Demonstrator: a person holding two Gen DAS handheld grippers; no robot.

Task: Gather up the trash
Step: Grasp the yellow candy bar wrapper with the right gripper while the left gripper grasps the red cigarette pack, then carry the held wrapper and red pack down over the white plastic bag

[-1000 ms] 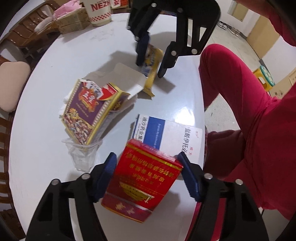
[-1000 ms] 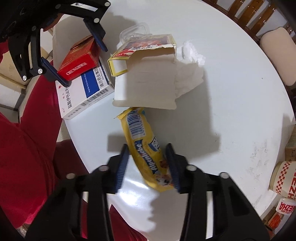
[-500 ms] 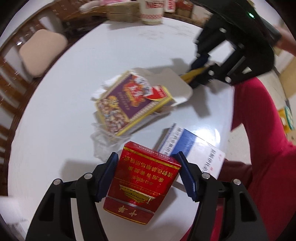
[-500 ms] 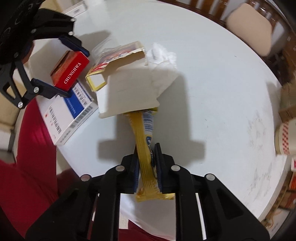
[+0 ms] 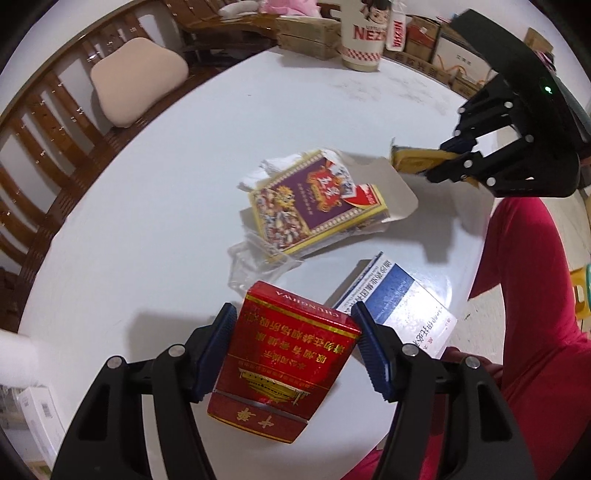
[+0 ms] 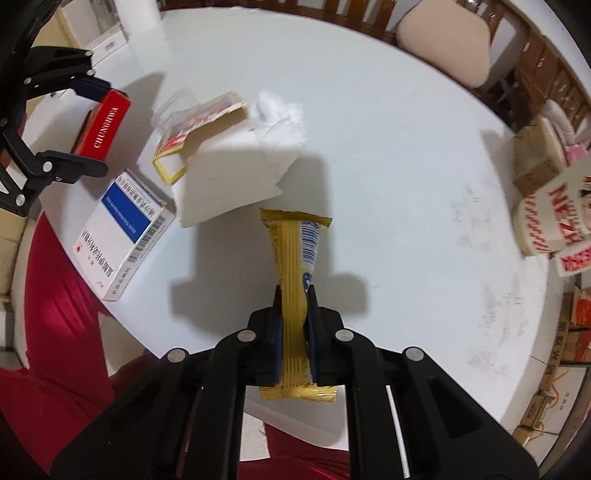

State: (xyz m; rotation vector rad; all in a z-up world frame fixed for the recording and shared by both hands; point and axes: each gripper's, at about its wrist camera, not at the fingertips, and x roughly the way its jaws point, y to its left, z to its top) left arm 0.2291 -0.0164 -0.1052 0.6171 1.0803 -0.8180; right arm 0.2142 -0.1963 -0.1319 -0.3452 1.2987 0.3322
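My left gripper [image 5: 293,325] is shut on a red cigarette box [image 5: 284,362] and holds it above the white round table [image 5: 155,192]. My right gripper [image 6: 293,295] is shut on a yellow snack wrapper [image 6: 293,266], lifted off the table; it also shows in the left wrist view [image 5: 413,162]. A torn purple and yellow carton [image 5: 317,203] lies mid-table on white tissue [image 6: 280,114] and a clear plastic cup [image 5: 255,266]. A white and blue medicine box [image 5: 399,310] lies at the table's near edge.
A red-and-white paper cup [image 5: 362,37] and cardboard boxes [image 5: 306,29] stand at the table's far side. Wooden chairs with a beige cushion [image 5: 136,81] ring the table. The person's red trousers [image 5: 532,314] are at the near edge.
The right gripper has closed on the yellow wrapper and lifted it off the table. The left gripper has risen and pulled back with the red box.
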